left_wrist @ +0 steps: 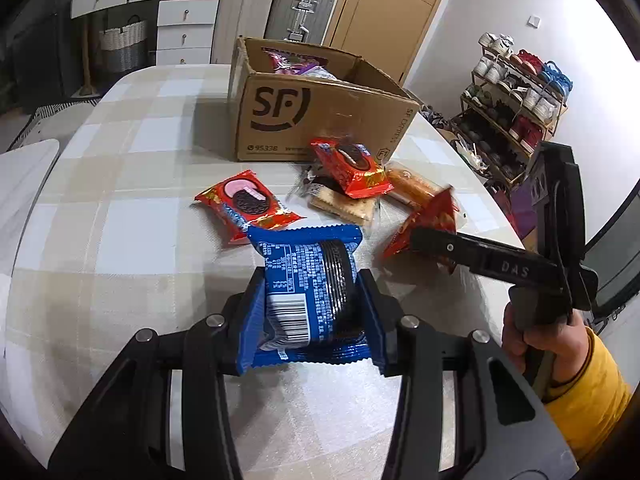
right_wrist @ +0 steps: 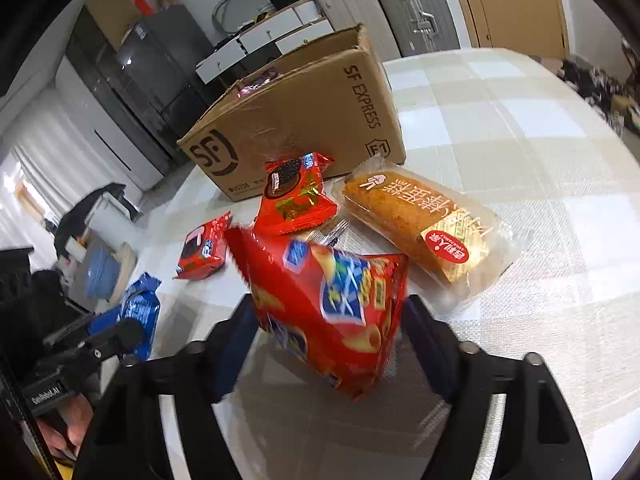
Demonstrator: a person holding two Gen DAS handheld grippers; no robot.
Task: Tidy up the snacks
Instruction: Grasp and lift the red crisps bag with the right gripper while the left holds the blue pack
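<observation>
My left gripper [left_wrist: 311, 278] is shut on a blue cookie pack [left_wrist: 298, 256], held barcode side up above the checked tablecloth [left_wrist: 120, 200]. To its right, my right gripper [left_wrist: 424, 240] is shut on a red snack bag [left_wrist: 434, 210], which hangs tilted just off the table. In the right wrist view that red snack bag [right_wrist: 328, 300] fills the gap between the fingers of my right gripper [right_wrist: 330, 308]. An open SF cardboard box [left_wrist: 320, 120] stands behind, with purple packets inside. Two red cookie packs [left_wrist: 244, 200] [left_wrist: 352, 164], a cracker pack [left_wrist: 340, 200] and a wrapped cake roll [right_wrist: 424, 224] lie in front of it.
A hand in a yellow sleeve [left_wrist: 560, 344] holds the right gripper. Off the table's right edge stands a shoe rack [left_wrist: 516, 100]. White drawers [left_wrist: 184, 28] and suitcases [left_wrist: 300, 8] line the far wall. A pale chair [left_wrist: 24, 176] sits at the left edge.
</observation>
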